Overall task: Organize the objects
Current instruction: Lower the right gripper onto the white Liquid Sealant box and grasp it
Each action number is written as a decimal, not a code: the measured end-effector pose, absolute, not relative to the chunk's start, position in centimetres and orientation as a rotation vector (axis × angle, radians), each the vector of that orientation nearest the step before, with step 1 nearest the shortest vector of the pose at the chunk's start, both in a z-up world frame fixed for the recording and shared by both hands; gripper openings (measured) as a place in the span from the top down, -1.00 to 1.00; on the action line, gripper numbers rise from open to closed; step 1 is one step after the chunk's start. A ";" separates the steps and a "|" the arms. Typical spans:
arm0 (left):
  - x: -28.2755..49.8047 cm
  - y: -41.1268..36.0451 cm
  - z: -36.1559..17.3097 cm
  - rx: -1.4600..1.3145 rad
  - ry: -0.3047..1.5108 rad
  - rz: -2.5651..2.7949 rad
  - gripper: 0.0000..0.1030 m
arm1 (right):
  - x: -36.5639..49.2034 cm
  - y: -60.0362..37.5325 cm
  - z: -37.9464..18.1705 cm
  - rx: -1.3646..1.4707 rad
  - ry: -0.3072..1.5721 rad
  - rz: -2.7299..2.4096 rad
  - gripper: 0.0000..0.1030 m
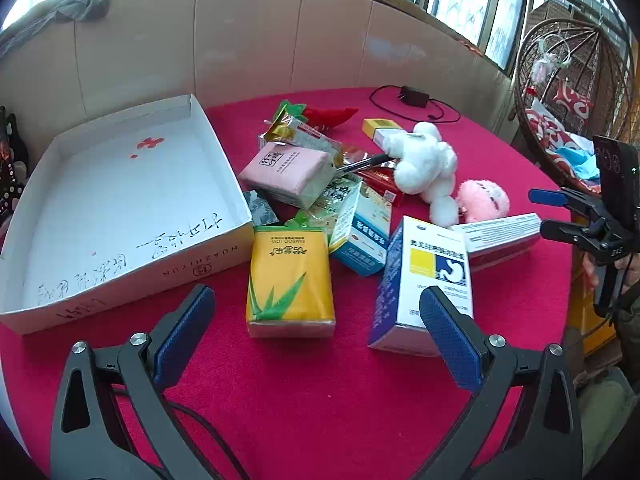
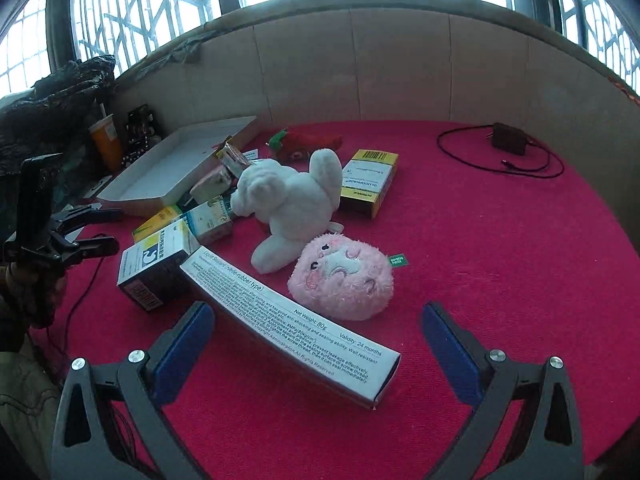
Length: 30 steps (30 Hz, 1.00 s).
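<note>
A heap of small goods lies on the red table. In the left wrist view my left gripper (image 1: 316, 312) is open and empty, just short of a yellow tissue pack (image 1: 290, 278) and a white-blue medicine box (image 1: 424, 284). An open white cardboard tray (image 1: 120, 196) stands to the left. My right gripper (image 2: 320, 326) is open and empty around the near end of a long white sealant box (image 2: 292, 320). A pink plush (image 2: 342, 278) and a white plush (image 2: 288, 200) lie just beyond it.
A pink tissue pack (image 1: 286, 170), a teal box (image 1: 362, 236), a yellow box (image 2: 368, 182), a red chilli plush (image 2: 304, 142) and a pen (image 1: 362, 164) lie in the heap. A black charger with cable (image 2: 508, 138) lies at the back. A wicker chair (image 1: 572, 100) stands right.
</note>
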State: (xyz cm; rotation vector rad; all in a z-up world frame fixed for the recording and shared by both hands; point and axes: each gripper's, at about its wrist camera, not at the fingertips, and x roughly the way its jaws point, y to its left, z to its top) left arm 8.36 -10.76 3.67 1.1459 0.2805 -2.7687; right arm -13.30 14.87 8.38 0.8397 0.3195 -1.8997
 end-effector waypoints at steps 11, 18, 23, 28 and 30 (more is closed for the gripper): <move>7.4 -12.8 2.1 1.162 0.357 -2.653 -0.94 | -14.5 13.9 6.4 0.935 0.233 -1.846 -1.00; 6.1 -12.1 1.4 1.275 0.386 -2.735 -0.46 | -12.6 12.6 5.5 0.958 0.343 -1.733 -0.59; 6.4 -11.6 1.2 1.295 0.321 -2.725 -0.24 | -9.1 13.0 6.2 0.916 0.414 -1.633 -0.34; 6.0 -11.9 0.9 1.328 0.279 -2.692 -0.23 | -8.3 12.6 6.6 0.904 0.446 -1.640 -0.34; 5.7 -11.7 1.0 1.341 0.259 -2.689 -0.23 | -8.2 12.0 6.0 0.918 0.491 -1.658 -0.34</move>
